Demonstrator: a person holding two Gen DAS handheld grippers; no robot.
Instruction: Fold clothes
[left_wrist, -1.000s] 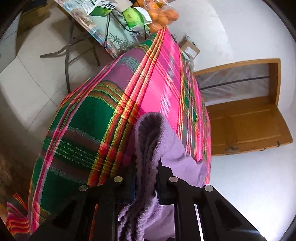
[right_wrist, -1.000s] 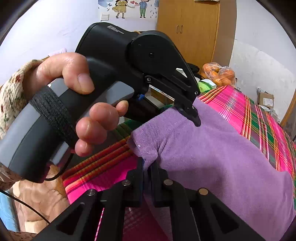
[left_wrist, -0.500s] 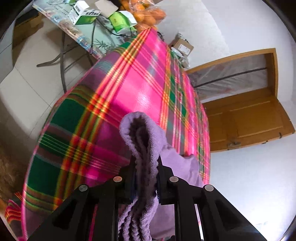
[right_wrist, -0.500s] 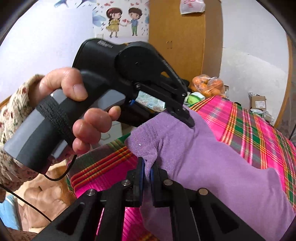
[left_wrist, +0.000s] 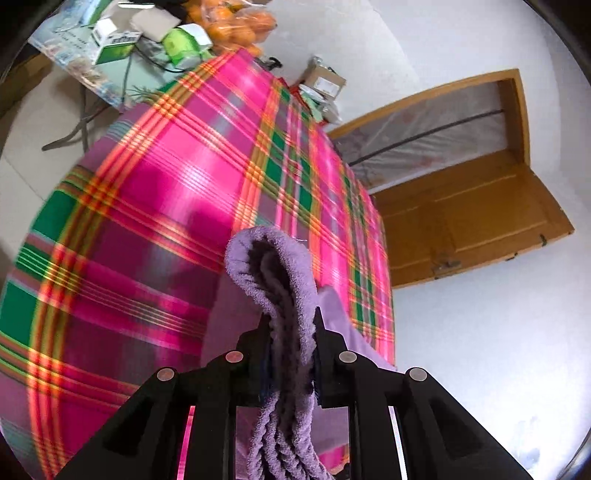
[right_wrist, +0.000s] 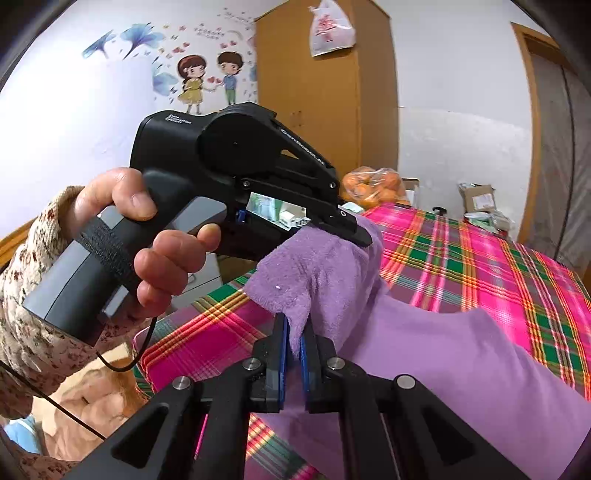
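Both claws — left claw (left_wrist: 290, 343) and right claw (right_wrist: 291, 350) — pinch one edge of a purple towel (right_wrist: 461, 369) above the plaid bed (left_wrist: 166, 206), ready for folding.

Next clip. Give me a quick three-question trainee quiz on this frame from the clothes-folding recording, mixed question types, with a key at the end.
1. True or false: both claws are shut on the same purple garment.
2. Which bears the thicker bunch of fabric? A) left claw B) right claw C) neither holds any
3. Fill in: the garment hangs over a bed spread with a pink and green ______ cloth.

Key: 1 true; in the right wrist view the left claw pinches the top edge while the right claw grips a corner below it. 2 A; several rolled layers sit between its fingers. 3 plaid.
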